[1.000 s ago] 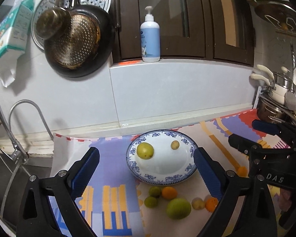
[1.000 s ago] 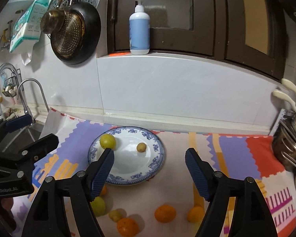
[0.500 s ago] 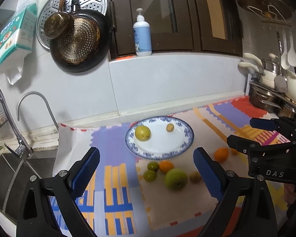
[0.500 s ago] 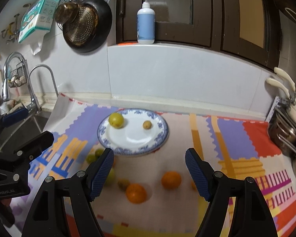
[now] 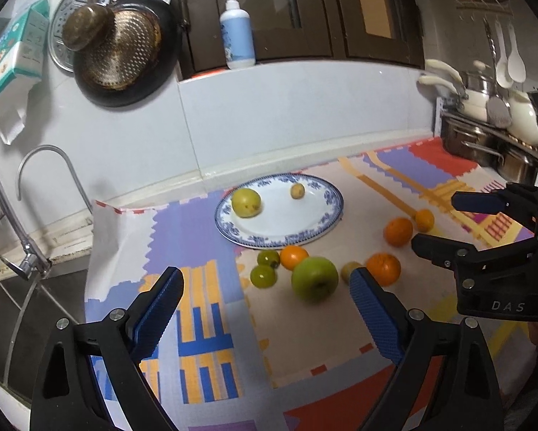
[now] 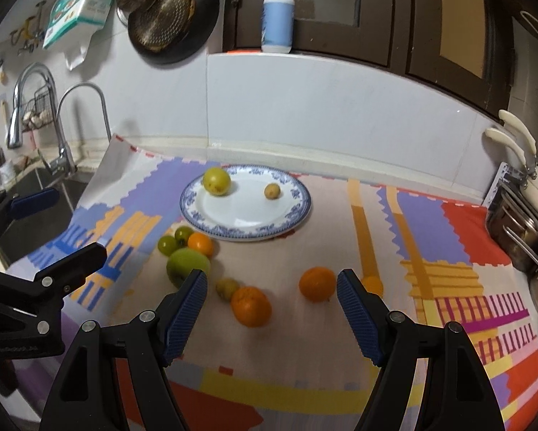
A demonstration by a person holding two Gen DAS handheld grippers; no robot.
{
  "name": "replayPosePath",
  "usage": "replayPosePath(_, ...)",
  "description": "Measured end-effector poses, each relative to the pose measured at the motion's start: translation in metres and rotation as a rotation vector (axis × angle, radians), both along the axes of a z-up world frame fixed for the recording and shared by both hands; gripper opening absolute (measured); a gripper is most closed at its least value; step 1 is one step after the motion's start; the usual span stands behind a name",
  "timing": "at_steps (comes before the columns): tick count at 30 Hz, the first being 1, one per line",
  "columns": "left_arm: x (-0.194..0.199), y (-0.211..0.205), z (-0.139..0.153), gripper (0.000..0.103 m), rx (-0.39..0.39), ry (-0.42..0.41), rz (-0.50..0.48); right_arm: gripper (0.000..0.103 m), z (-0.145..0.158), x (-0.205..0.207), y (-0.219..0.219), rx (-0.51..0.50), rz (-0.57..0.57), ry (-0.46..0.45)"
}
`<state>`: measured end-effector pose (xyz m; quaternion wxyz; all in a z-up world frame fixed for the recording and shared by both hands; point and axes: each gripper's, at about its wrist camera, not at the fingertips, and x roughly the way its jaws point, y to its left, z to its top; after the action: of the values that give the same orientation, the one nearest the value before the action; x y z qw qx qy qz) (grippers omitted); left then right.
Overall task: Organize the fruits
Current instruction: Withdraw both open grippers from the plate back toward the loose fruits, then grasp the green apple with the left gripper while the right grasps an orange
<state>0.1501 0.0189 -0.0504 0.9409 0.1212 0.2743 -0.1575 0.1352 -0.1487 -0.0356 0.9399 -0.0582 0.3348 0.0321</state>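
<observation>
Left hand-held gripper, empty, narrows above the green apple; right hand-held gripper gapes empty over oranges

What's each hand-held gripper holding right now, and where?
Nothing. The left hand-held gripper, jaws closing slightly, and the right hand-held gripper both hang empty above the fruit on the mat.

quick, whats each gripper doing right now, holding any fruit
left gripper: jaws wide but closing, nothing between the pads, no fruit held.
right gripper: open and empty, above the oranges on the mat.
</observation>
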Motion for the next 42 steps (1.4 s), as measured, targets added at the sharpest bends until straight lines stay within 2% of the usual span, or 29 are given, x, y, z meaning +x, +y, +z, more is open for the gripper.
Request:
replayPosePath(5, 0.008, -0.004, -0.016, 0.090, 0.025, 0.033, -0.038, 0.075, -0.017, 0.005, 0.003, -0.009, 0.019, 0.047)
replayPosePath(11, 0.024, -0.009, -0.034, 0.080, 0.015, 0.099, -0.084, 0.074, -0.035, 0.016, 0.004, -0.005, 0.040, 0.097)
replayPosePath(13, 0.030, -0.011, -0.040, 0.078, 0.012, 0.120, -0.100, 0.068, -0.040, 0.021, 0.004, -0.004, 0.048, 0.115)
replayPosePath(22, 0.052, -0.026, -0.059, 0.072, -0.001, 0.188, -0.151, 0.056, -0.062, 0.039, 0.002, 0.023, 0.089, 0.195)
replayPosePath(28, 0.063, -0.035, -0.064, 0.070, -0.018, 0.217, -0.157, 0.052, -0.069, 0.049, 0.000, 0.034, 0.102, 0.215)
replayPosePath(33, 0.073, -0.039, -0.069, 0.063, -0.040, 0.244, -0.148, 0.047, -0.072, 0.056, -0.001, 0.048, 0.110, 0.225)
replayPosePath(42, 0.079, -0.047, -0.077, 0.055, -0.032, 0.272, -0.150, 0.040, -0.075, 0.060, -0.005, 0.094, 0.119, 0.236)
